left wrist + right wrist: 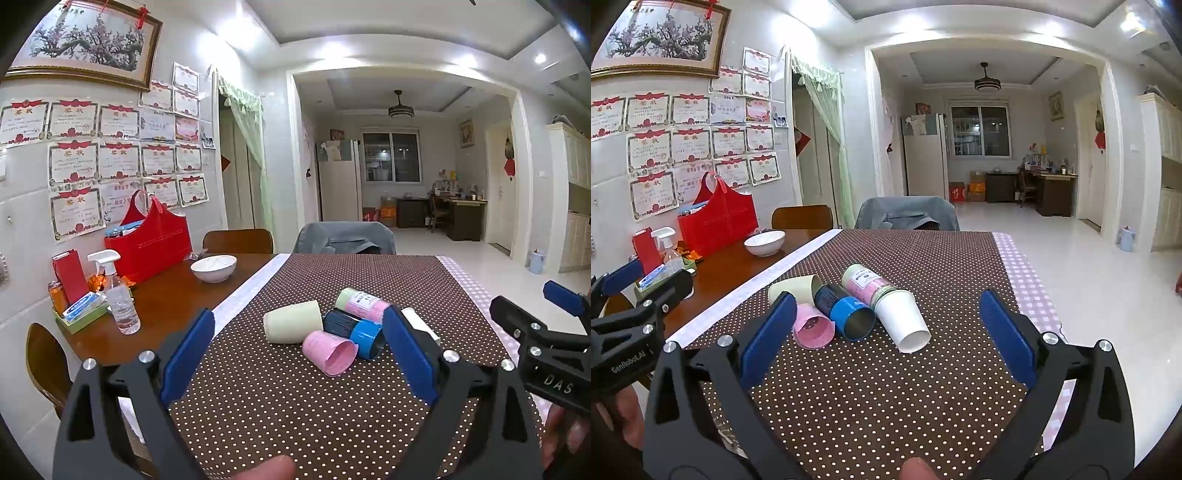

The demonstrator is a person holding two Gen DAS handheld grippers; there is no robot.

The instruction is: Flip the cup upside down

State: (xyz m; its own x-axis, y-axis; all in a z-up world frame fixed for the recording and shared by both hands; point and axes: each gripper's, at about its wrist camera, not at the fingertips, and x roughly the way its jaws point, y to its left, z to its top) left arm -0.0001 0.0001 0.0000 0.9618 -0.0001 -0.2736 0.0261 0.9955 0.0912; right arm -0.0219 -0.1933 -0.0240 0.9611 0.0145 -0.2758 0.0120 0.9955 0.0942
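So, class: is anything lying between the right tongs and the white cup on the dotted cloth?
Nothing visible. The white cup lies on its side, mouth toward the open right tongs, with only bare dotted cloth between them. The blue cup lies close on its left, which may crowd a grip.

"DAS" on the right gripper (557, 321), "GenRobot.AI" on the left gripper (613, 291) (certificate and cup-label text illegible)
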